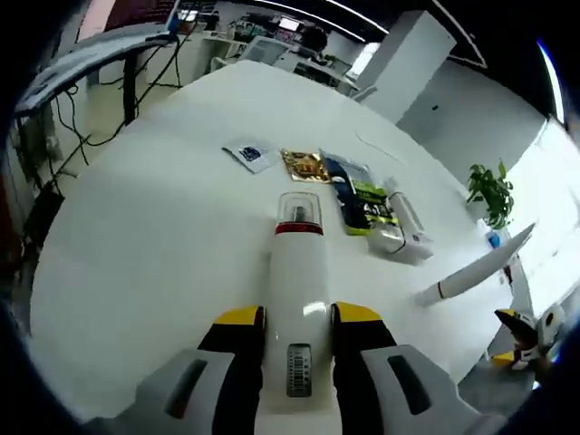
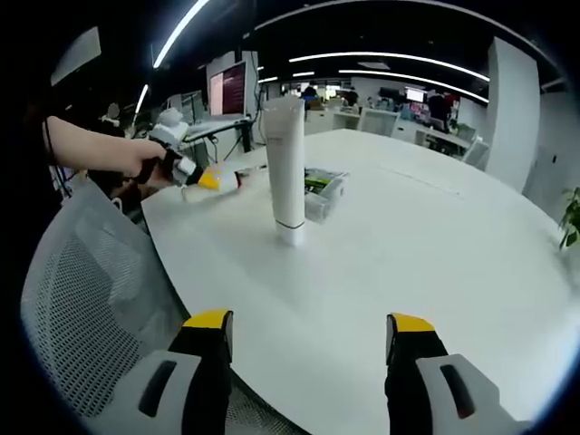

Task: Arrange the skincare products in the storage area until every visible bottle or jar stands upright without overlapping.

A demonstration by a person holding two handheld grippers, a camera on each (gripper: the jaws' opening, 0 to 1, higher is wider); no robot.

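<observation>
My left gripper (image 1: 298, 328) fingers clamp the white pump bottle (image 1: 298, 281) at its rigid, slick lower body, just short of the sachets (image 1: 355, 192); my right gripper (image 2: 309, 333) fingers stand apart.

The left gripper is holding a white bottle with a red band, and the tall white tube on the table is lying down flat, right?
Not quite. The left gripper does hold the white bottle with the red band, but the tall white tube is standing upright on its cap on the white table, as the right gripper view shows.
</observation>
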